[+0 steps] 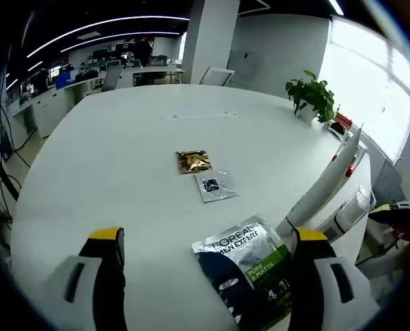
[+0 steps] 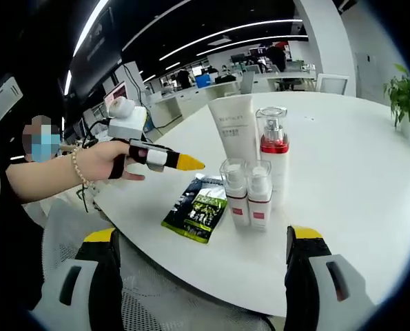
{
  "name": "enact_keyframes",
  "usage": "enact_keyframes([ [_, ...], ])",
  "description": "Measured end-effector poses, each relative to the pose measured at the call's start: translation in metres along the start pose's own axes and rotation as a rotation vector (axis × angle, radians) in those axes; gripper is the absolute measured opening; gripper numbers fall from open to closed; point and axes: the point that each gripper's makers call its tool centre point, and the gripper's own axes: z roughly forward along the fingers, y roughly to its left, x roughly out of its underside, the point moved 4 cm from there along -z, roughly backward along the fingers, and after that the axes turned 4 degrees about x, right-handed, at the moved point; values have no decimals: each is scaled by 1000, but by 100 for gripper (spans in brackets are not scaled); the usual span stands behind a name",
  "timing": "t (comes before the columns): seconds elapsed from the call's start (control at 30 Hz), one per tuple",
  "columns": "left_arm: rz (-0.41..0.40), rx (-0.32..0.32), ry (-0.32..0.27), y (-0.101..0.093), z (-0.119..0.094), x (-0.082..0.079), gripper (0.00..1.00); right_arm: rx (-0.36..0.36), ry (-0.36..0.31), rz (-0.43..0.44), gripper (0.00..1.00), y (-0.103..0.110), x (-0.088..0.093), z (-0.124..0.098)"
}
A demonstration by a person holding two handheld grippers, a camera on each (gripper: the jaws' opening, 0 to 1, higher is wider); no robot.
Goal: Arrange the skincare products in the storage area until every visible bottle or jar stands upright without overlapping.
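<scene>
On the white round table (image 2: pixel 370 179), the white tube (image 2: pixel 233 127), the red-collared pump bottle (image 2: pixel 273 148) and two small white bottles (image 2: pixel 249 193) stand upright, close together. Both grippers (image 1: pixel 206 258) (image 2: pixel 201 258) hang apart, holding nothing. Advisable: approach the flat green-black sachet (image 2: pixel 199 209) slowly, well beside the bottles.

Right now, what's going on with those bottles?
Both hand-held grippers open, empty. Tube, pump bottle, two small bottles upright, grouped. Sachets flat nearby.

We see each hand-held gripper (image 1: pixel 205 276) as grey jaws capped yellow; the left hand-held gripper (image 2: pixel 191 163), above the tabletop (image 2: pixel 342 207), has black-white-yellow bands, and a beaded bracelet (image 2: pixel 76 165) circles the wrist.
</scene>
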Motion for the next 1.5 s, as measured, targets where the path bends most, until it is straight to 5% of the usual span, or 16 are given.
enact_keyframes([
  [0.6, 20, -104, -4, -9, 61, -22, 87, 23, -8, 45, 98, -4, 0, -1],
  [0.8, 34, -121, -46, -17, 79, -32, 79, 35, -24, 59, 97, -6, -2, -3],
  [1.5, 46, -162, 27, -21, 112, -26, 57, 61, -39, 103, 97, -14, -3, -4],
])
